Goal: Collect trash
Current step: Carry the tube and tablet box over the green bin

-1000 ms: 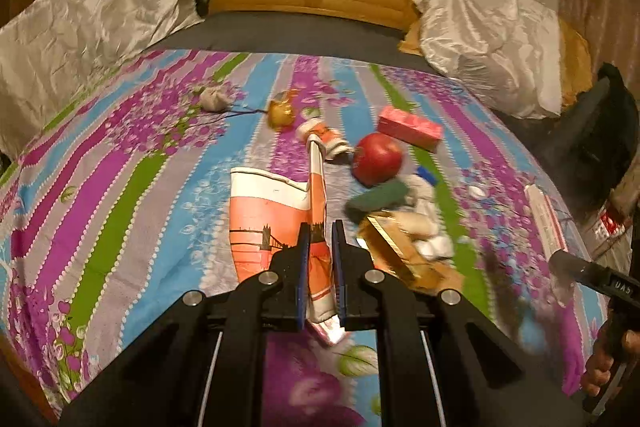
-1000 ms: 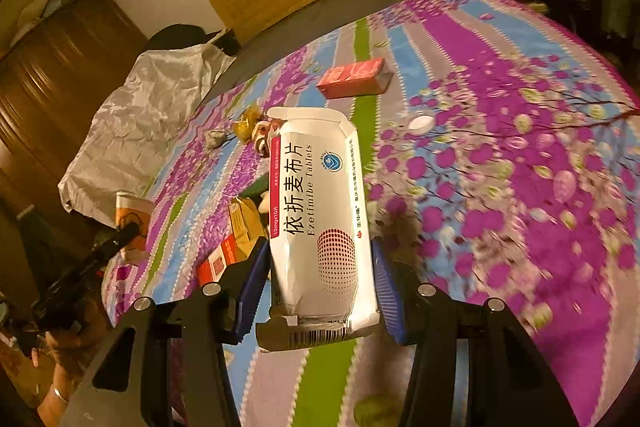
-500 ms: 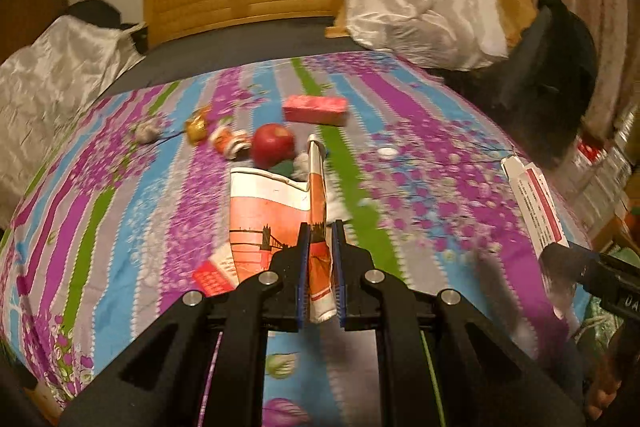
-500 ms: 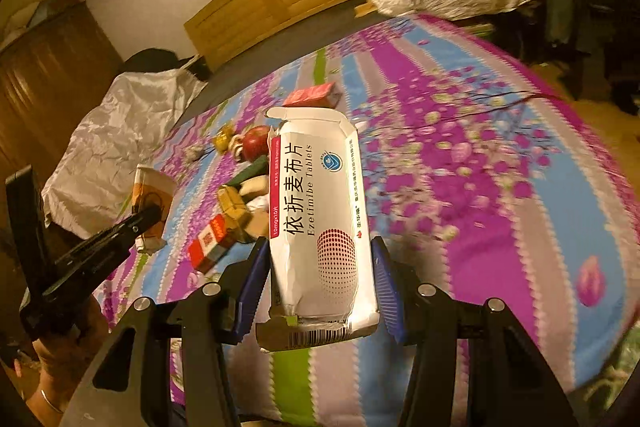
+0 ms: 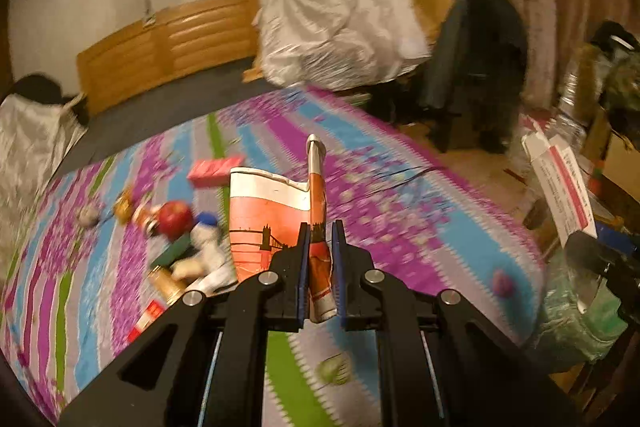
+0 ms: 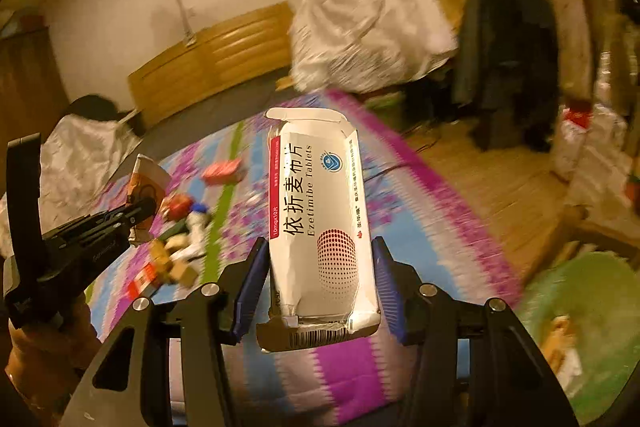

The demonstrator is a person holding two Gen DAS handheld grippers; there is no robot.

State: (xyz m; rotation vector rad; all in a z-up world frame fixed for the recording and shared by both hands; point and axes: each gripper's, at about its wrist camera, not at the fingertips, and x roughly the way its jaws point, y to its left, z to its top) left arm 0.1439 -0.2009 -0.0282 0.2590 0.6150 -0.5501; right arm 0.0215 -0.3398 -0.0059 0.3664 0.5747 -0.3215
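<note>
Home bedroom: bed [image 5: 400, 211], wooden headboard [image 5: 168, 51].

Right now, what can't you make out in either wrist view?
- Small litter beside the red apple on the striped floral bedspread: motion-blurred in both views, kinds unclear.
- Contents of the green-lined bin, right wrist view: blurred, cut by the edge.
- Flattened orange paper cup in the left gripper: its base hidden by the fingers.
- White tablet box in the right gripper: contents unseen.

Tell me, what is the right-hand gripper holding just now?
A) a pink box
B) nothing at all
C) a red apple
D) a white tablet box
D: in the right wrist view the right gripper has its pads on both sides of a white tablet box, lifted above the striped bed cover.
</note>
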